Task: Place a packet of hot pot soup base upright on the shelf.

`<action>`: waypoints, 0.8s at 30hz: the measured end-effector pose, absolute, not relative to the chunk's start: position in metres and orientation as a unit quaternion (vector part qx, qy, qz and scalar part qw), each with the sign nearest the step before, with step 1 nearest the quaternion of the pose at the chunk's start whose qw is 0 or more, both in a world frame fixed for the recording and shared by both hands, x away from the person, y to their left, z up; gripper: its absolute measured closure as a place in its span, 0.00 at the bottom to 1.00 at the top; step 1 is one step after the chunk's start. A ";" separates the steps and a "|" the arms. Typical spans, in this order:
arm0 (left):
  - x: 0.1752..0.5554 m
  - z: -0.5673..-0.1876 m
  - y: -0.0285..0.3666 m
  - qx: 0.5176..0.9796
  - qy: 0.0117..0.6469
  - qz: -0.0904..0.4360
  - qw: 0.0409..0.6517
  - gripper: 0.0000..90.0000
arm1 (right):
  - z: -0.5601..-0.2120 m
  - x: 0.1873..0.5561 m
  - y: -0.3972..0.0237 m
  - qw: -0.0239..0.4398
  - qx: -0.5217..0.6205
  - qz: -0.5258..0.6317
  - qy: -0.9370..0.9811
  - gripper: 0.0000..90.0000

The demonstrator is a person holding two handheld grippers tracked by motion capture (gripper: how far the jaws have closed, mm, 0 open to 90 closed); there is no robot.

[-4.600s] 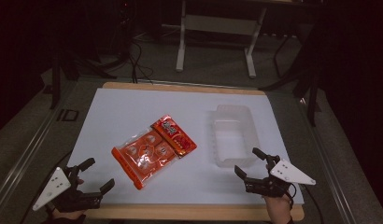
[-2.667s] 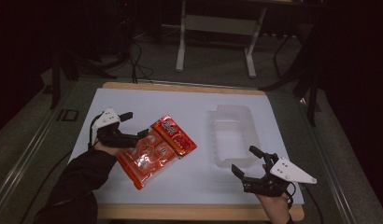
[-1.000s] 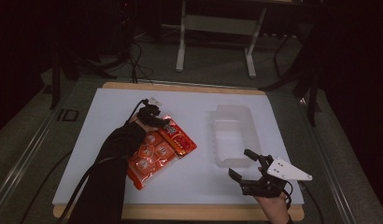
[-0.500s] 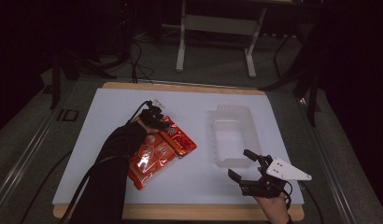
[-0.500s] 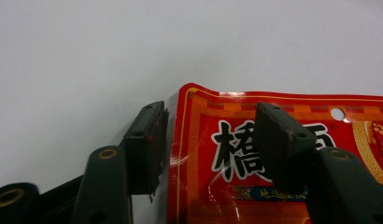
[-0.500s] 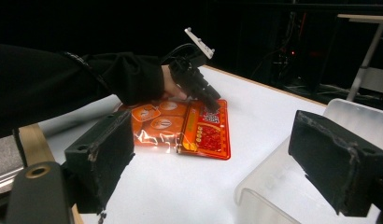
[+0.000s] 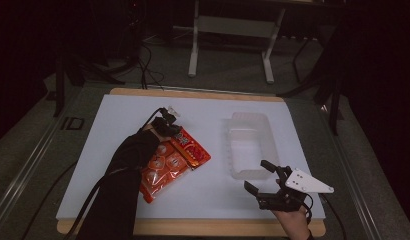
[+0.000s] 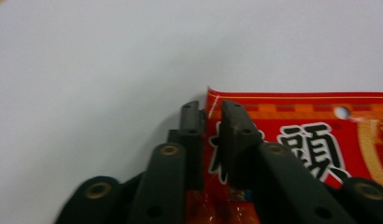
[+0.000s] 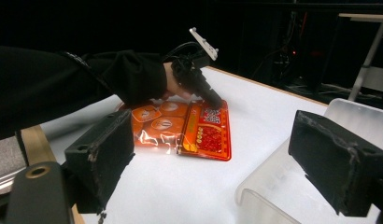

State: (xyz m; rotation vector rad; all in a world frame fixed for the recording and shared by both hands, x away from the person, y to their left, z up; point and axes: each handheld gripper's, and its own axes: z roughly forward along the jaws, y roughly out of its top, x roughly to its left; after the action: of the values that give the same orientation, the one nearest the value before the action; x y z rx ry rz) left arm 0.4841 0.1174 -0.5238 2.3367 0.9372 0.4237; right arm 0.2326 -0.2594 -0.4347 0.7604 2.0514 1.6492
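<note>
Left gripper, jaws just closing to a narrow gap, pinching the far corner of the red snack packet lying mid-table; clear plastic tray beside; right gripper wide open, empty, near the front edge.

Dark room; white table sitting on grey floor, metal stand standing behind, cables trailing across floor.

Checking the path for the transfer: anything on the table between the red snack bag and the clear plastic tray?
Nothing. In the high view the stretch between the snack bag and the clear tray is bare white tabletop; the right gripper view shows the same gap.
</note>
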 end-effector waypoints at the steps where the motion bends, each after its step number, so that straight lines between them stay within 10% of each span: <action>1: 0.484 -0.524 0.115 0.877 0.348 0.172 0.282 0.95 | -0.435 0.233 -0.260 0.197 0.272 0.592 0.732 0.16; 24: 0.455 -0.476 0.133 0.842 0.317 0.219 0.378 1.00 | -0.434 0.233 -0.258 0.196 0.273 0.588 0.736 0.16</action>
State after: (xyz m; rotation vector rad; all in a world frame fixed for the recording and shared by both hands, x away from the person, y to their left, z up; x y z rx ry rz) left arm 0.4551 0.1328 -0.4765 2.1521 0.8110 0.5607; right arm 0.2327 -0.2584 -0.4340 0.7653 2.0625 1.6460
